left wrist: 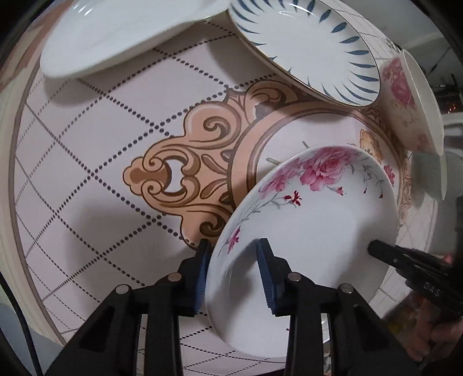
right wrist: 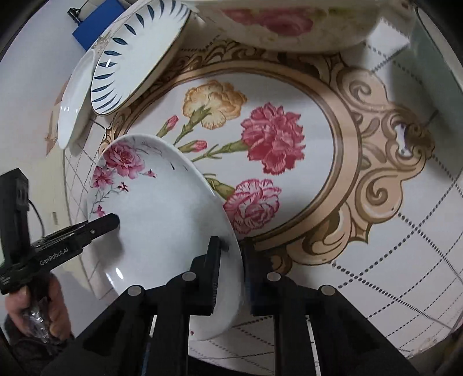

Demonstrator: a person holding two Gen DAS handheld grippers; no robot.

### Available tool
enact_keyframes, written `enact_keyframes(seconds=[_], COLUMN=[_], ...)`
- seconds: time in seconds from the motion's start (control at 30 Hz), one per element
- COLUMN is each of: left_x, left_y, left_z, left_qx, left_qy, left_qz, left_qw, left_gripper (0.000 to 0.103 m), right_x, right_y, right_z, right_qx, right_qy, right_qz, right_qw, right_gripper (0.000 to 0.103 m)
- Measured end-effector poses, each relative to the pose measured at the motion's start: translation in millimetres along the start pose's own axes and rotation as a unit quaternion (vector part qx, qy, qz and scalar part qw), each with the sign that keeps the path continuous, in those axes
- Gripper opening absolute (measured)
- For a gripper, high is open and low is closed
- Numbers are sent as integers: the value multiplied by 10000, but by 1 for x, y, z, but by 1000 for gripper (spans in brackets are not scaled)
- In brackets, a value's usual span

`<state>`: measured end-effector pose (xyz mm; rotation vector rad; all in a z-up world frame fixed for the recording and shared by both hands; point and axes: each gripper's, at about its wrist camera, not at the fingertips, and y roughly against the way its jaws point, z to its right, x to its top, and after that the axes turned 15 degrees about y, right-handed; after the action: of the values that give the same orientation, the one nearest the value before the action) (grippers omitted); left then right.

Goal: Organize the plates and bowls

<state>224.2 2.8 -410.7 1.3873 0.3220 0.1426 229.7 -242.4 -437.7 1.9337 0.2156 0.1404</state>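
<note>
A white plate with pink roses (left wrist: 312, 219) is held tilted above the round patterned table (left wrist: 95, 162). My left gripper (left wrist: 234, 260) straddles its near rim, jaws a little apart around the rim. My right gripper (right wrist: 231, 260) grips the opposite rim of the same plate (right wrist: 162, 214), jaws closed on it. The right gripper's finger shows in the left wrist view (left wrist: 387, 250); the left gripper shows in the right wrist view (right wrist: 113, 221). A blue-leaf plate (left wrist: 306, 43) and a plain white plate (left wrist: 124, 34) lie farther back. A rose bowl (left wrist: 411, 98) stands at the right.
The table carries a large carnation print (right wrist: 272, 138) in a tan frame. The rose bowl (right wrist: 286, 23) is at the far edge in the right wrist view, with the blue-leaf plate (right wrist: 136, 55) and white plate (right wrist: 72, 101). A blue box (right wrist: 95, 26) lies beyond.
</note>
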Motion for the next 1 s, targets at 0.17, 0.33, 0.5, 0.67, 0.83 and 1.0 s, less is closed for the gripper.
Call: enact_keyframes(seconds=[0.17, 0.33, 0.5, 0.67, 0.83, 1.0], left_x=[-6, -10, -21, -32, -39, -37], left_y=[21, 35, 51, 65, 75, 82], left_z=[-4, -30, -70, -118, -152, -158], left_qx=[112, 266, 277, 347, 381, 278], left_qy=[0, 214, 567, 973, 1129, 872], left_qz=[171, 311, 396, 452, 384, 266], left_qw=[9998, 9989, 9972, 9936, 9921, 9954], left_gripper=[19, 19, 19, 19, 19, 19], right_x=[-4, 4, 10, 18, 17, 18], right_y=[1, -2, -3, -24, -48, -53], right_z=[-8, -28, -70, -113, -139, -137], right_qx=[-27, -40, 81, 176, 185, 98], right_qy=[-19, 314, 735, 1083, 1110, 833], right_qz=[12, -38, -79, -310, -522, -592], right_qw=[10000, 9995, 9972, 9935, 9923, 9947], right_gripper=[17, 16, 16, 16, 16, 16])
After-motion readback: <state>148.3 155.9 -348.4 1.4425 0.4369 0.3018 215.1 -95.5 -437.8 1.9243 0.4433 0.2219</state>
